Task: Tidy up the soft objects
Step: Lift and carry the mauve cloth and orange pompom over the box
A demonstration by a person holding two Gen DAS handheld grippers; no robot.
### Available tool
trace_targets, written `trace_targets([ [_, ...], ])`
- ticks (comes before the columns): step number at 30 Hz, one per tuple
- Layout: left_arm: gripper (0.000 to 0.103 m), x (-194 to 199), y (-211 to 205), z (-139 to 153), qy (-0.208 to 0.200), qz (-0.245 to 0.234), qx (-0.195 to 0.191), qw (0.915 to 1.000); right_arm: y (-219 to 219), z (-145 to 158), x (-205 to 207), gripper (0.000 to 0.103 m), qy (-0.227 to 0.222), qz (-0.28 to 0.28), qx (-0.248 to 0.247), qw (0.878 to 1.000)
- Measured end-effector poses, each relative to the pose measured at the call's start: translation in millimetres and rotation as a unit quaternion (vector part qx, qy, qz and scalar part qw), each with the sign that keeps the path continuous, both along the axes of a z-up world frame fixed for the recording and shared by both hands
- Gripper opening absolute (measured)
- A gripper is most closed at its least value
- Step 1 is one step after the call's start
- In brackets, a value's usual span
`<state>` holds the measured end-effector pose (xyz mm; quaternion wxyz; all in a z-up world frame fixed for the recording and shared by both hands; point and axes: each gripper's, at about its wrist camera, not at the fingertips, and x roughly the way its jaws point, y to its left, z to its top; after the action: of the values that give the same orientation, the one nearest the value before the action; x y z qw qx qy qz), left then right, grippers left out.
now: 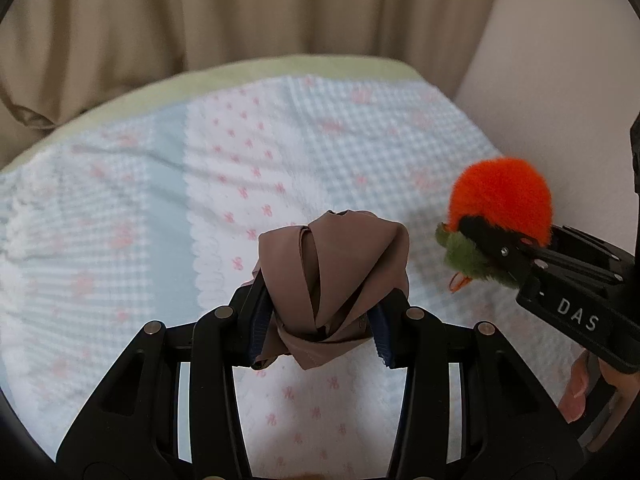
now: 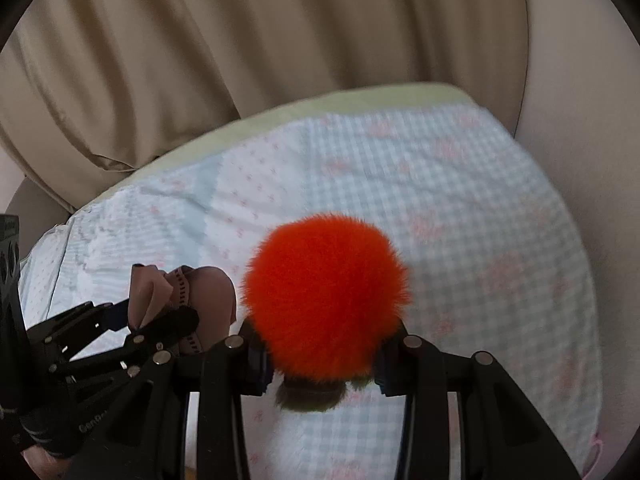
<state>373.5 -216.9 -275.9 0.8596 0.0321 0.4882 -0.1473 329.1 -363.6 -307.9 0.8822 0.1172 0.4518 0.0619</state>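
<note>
Above the checked blanket point(image 1: 120, 200) before beige curtains point(image 1: 200, 12), the left gripper point(image 1: 320, 320) pinches a knotted brown cloth point(image 1: 332, 264) and the right gripper point(image 2: 320, 360) pinches an orange plush toy point(image 2: 324, 296), so both squeezes should probably hold firm while carrying them apart.

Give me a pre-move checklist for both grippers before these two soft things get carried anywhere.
1. Left gripper clamped on the brown cloth: ok, pads press both sides of the bundle.
2. Right gripper clamped on the orange pompom: ok, held at its green base.
3. Both loads clear of the blanket: ok, both look lifted off it.
4. Cloth bundle tidy: not ok, a loose flap hangs below the pads and could snag.
5. Grippers apart from each other: ok, close side by side with a gap between.
6. Drop-off spot in view: cannot tell, no bin or box shows, only blanket, curtain and wall.
</note>
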Motion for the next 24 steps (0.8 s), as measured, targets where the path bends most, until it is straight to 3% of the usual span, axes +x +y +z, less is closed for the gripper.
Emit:
trace_targets([
  [12,0.039,-82,50,115,-0.039,0.036,0.000,0.9986,40,114,-74,0.035,-0.046,0.046,-0.028,0.997],
  [18,0.039,-132,104,140,-0.033,0.067,0.003,0.9972,77,141,-117,0.035,-0.045,0.080,-0.026,0.995],
  [24,0.039,-186,174,146,-0.018,0.095,0.011,0.9953,123,143,-163,0.035,-0.031,0.107,-0.013,0.994],
])
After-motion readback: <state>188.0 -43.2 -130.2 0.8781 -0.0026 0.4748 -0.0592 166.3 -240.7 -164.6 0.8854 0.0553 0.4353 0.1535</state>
